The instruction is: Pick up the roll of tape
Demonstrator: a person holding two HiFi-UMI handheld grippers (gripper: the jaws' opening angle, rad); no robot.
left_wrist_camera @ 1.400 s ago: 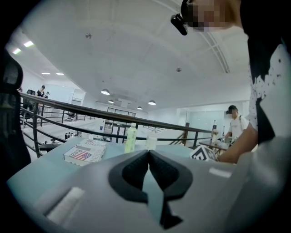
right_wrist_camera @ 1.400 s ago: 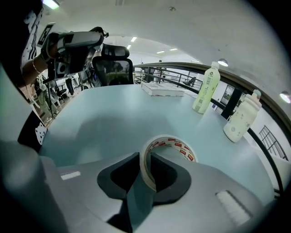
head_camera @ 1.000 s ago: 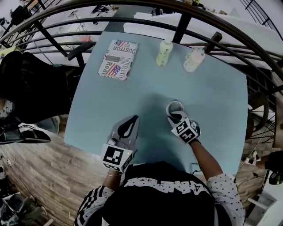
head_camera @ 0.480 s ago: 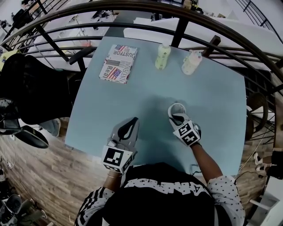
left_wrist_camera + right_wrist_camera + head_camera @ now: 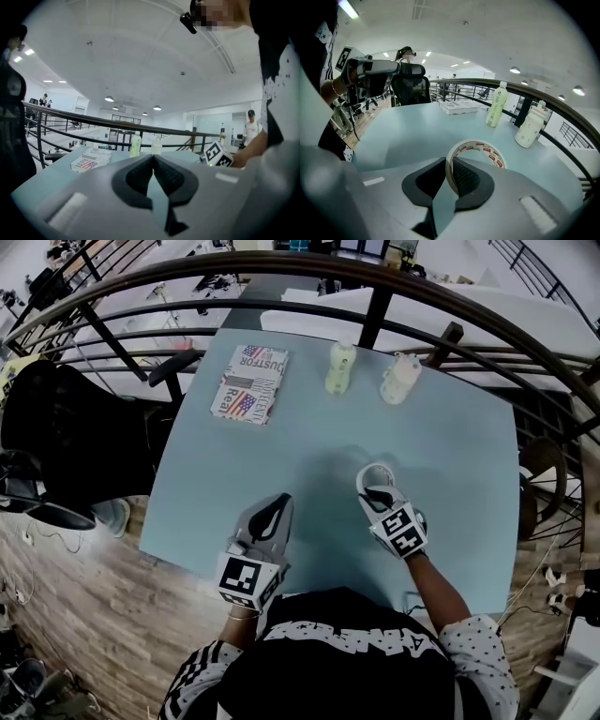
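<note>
The near side of the roll of tape (image 5: 487, 149) is hidden behind the right gripper (image 5: 449, 165), which is clamped on its wall over the worktop's (image 5: 281, 446) right middle. The left gripper (image 5: 153, 160), jaws together, holds nothing.

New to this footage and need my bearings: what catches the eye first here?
The right tongs pinch the wall of the roll of tape over the pale blue table, right of its middle. The left tongs sit shut and empty at the near edge. At the far edge, by the railing, are a flag-printed book and two pale bottles.
</note>
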